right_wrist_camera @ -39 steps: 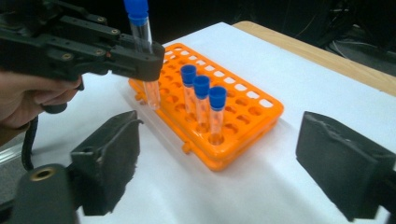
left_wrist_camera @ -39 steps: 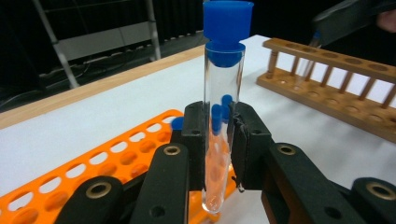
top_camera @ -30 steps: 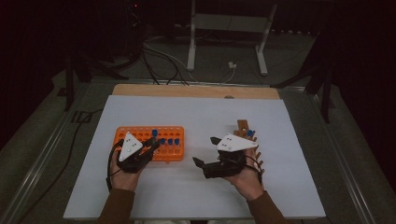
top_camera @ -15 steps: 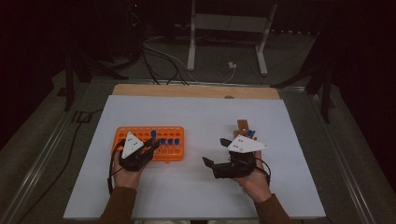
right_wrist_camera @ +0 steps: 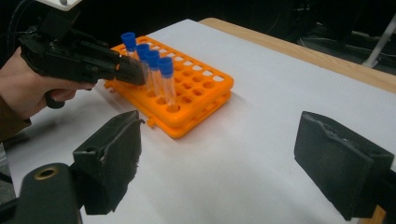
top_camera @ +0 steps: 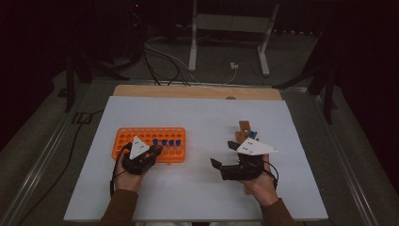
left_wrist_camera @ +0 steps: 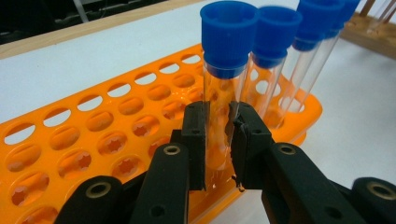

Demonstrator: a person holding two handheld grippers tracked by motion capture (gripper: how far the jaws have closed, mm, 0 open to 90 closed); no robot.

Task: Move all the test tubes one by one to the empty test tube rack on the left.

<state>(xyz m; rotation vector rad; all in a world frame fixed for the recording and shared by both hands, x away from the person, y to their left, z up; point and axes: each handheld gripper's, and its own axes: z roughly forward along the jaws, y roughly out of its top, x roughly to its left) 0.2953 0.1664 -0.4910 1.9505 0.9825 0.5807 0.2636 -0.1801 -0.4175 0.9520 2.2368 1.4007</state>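
Note:
An orange tube rack [top_camera: 127, 139] lies on the white table at the left. Several blue-capped clear tubes [right_wrist_camera: 166, 70] stand in a row in its near side. My left gripper [left_wrist_camera: 218, 135] is shut on the glass of the end tube [left_wrist_camera: 229, 42], which stands upright with its lower part down in the rack [left_wrist_camera: 93, 140]. In the high view the left gripper [top_camera: 153, 151] sits at the rack's near edge. My right gripper [top_camera: 222, 153] is open and holds nothing. It hovers over bare table to the right of the rack, its pads [right_wrist_camera: 116, 154] wide apart.
A small wooden rack [top_camera: 244, 127] with a blue-capped tube stands just behind the right hand. A wooden strip [top_camera: 197, 92] runs along the table's far edge, with cables and a metal stand on the floor beyond. White table [top_camera: 202, 188] stretches between the hands.
The right gripper has drifted to the right, away from the orange rack. The left gripper has sunk a little with the tube in its jaws.

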